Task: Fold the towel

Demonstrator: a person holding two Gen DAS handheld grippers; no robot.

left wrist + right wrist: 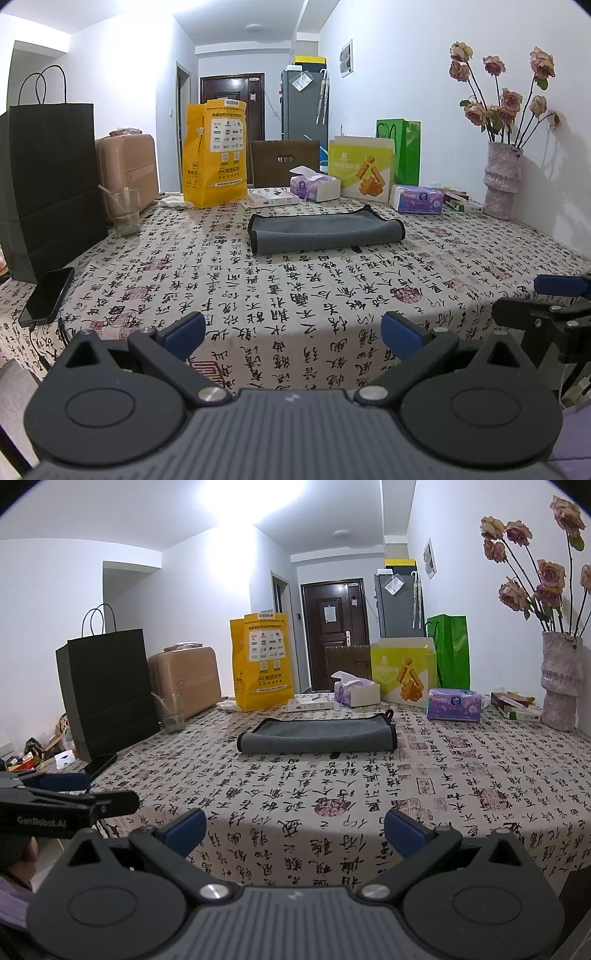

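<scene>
A grey towel (325, 232) with a dark edge lies folded in a flat band on the table with the calligraphy-print cloth (295, 295), toward the far side; it also shows in the right wrist view (317, 736). My left gripper (293, 336) is open and empty, low over the table's near edge, well short of the towel. My right gripper (295, 829) is open and empty too, at the near edge. Each gripper shows at the other view's side: the right one in the left wrist view (554, 295), the left one in the right wrist view (74, 794).
Along the far edge stand a yellow bag (216, 155), tissue packs (314, 186), a green-yellow box (364, 171), a green bag (400, 151) and a vase of roses (500, 181). At the left are a black paper bag (48, 177), a glass (123, 212) and a phone (46, 295).
</scene>
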